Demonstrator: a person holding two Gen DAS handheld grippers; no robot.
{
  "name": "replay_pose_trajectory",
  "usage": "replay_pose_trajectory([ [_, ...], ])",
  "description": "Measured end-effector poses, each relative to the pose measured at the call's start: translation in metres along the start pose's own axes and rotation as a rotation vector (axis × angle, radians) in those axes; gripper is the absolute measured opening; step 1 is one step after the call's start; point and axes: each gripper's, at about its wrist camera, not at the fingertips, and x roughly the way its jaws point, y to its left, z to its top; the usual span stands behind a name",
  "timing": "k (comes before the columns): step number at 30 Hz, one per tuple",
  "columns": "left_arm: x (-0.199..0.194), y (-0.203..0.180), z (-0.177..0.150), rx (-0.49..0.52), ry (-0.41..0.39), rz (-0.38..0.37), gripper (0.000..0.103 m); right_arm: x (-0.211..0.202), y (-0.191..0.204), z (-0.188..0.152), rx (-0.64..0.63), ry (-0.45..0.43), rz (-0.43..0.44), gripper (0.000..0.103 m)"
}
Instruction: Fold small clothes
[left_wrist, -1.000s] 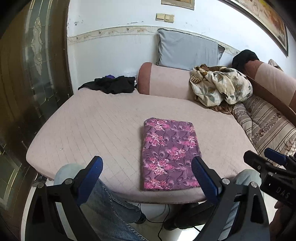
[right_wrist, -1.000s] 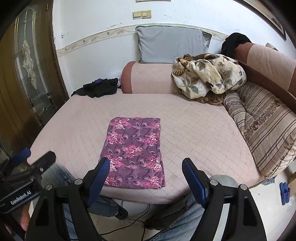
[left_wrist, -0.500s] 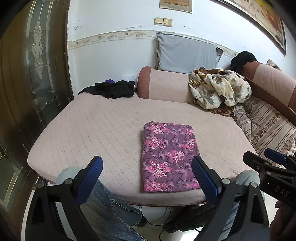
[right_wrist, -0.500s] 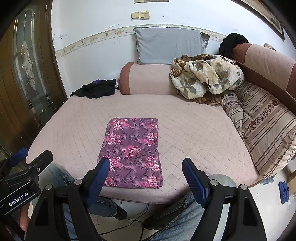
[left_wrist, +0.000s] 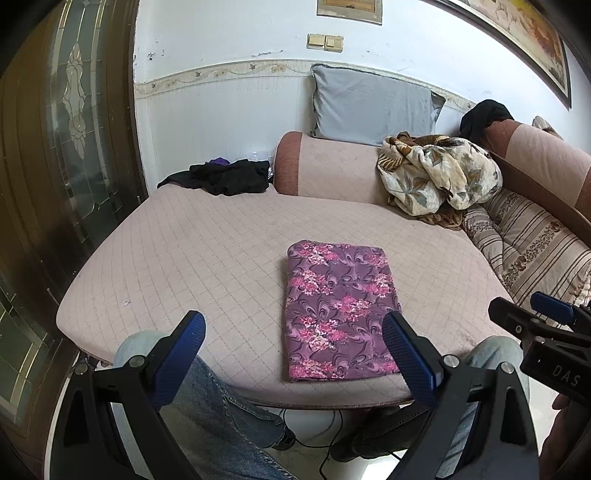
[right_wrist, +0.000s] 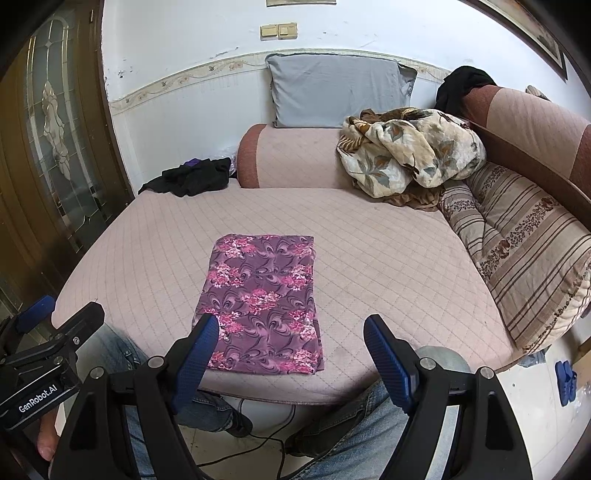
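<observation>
I am holding both pairs of jaws spread wide, with nothing between them: my left gripper (left_wrist: 291, 345) and my right gripper (right_wrist: 290, 341) are hanging in the air over my knees, in front of the near edge of the sofa bed (left_wrist: 192, 251) and not touching it. On this big quilted pink surface the purple floral cloth (left_wrist: 338, 310) is lying flat, close to the near edge, as a neat long rectangle with straight sides. I am judging that this piece is already folded, or that at most one more fold across its length is remaining. Far behind, by the wall, a small pile of dark clothes (right_wrist: 192, 179) is lying crumpled. If it belongs to the work, it is still waiting, and I am thinking it is the part that is left.
</observation>
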Motion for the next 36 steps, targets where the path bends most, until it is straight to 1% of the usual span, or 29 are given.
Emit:
replay_pose_trajectory([
  [2, 0.0, -0.001, 0.0, -0.003, 0.013, -0.007, 0.096, 0.0, 0.0, 0.0, 0.001, 0.0, -0.002, 0.085],
  [12, -0.001, -0.005, -0.001, -0.006, -0.001, 0.007, 0.096, 0.0, -0.001, 0.0, -0.001, 0.0, -0.002, 0.085],
  [16, 0.002, -0.008, -0.001, -0.006, 0.012, -0.001, 0.096, 0.0, 0.001, -0.001, 0.002, 0.0, -0.005, 0.085],
  [23, 0.005, -0.012, -0.001, 0.008, 0.024, 0.017, 0.096, 0.0, 0.0, -0.001, 0.002, 0.001, -0.005, 0.085],
  [29, 0.009, -0.016, -0.001, 0.039, 0.007, 0.036, 0.096, 0.008, -0.006, 0.003, -0.002, 0.013, -0.007, 0.085],
  [36, 0.022, -0.017, -0.002, 0.049, 0.018, 0.055, 0.096, 0.023, -0.009, 0.006, -0.006, 0.032, -0.011, 0.085],
])
